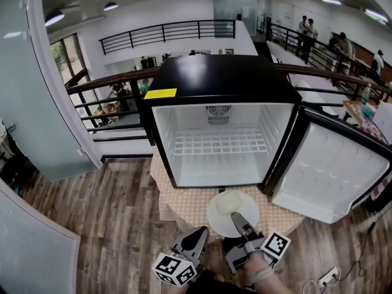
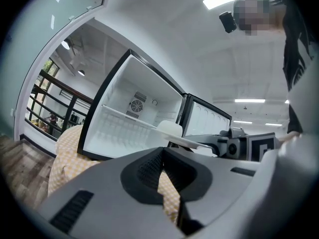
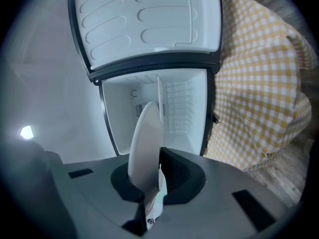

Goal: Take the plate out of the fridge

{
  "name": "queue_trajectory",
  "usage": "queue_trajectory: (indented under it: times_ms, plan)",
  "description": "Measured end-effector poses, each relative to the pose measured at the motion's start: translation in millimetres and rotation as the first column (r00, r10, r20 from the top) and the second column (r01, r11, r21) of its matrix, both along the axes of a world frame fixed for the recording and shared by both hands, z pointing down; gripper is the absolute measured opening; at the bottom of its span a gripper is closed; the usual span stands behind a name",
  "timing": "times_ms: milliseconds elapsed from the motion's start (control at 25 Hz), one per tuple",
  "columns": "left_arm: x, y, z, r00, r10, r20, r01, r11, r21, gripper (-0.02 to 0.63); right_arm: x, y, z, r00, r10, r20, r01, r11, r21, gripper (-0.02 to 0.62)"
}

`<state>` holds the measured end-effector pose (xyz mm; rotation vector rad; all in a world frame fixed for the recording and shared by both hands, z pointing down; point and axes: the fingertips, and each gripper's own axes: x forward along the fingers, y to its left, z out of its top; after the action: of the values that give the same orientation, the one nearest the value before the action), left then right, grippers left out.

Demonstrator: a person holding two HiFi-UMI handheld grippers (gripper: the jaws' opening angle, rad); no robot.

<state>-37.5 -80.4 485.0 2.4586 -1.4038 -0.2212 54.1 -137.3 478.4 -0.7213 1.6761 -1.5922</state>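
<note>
Two grippers sat nearest, at 6 o'clock: left gripper [image 1: 197, 236] closed on nothing, right gripper [image 1: 237, 220] clamped on the white plate [image 1: 228, 206] by its rim. Plate hung clear of the empty mini fridge [image 1: 220, 143] at 12, over the checked tablecloth [image 1: 184, 204]. Extraction looked done; next, set it down level.

left tongs [image 2: 162, 152]: closed, empty | fridge [image 2: 124, 119]: open | plate [image 2: 174, 132]: outside

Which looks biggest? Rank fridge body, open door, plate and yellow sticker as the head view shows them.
1. fridge body
2. open door
3. plate
4. yellow sticker
</note>
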Motion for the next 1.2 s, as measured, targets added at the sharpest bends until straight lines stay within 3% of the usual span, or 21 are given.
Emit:
queue_trajectory:
  times_ms: [640, 880, 1200]
  plan:
    - [5, 24, -2, 0.999, 0.051, -0.002, -0.051, 0.999, 0.011, 0.008, 11, 26, 1, 0.998, 0.067, 0.015, -0.067, 0.998, 0.006, 0.041]
    - [5, 55, -8, 0.997, 0.082, -0.003, -0.082, 0.997, 0.008, 0.008, 14, 57, -2, 0.995, 0.094, 0.017, -0.094, 0.996, 0.001, 0.041]
    - [-16, 99, -12, 0.998, 0.061, -0.008, -0.061, 0.998, 0.008, 0.008, 5, 100, -9, 0.995, 0.102, 0.020, -0.102, 0.995, 0.016, 0.041]
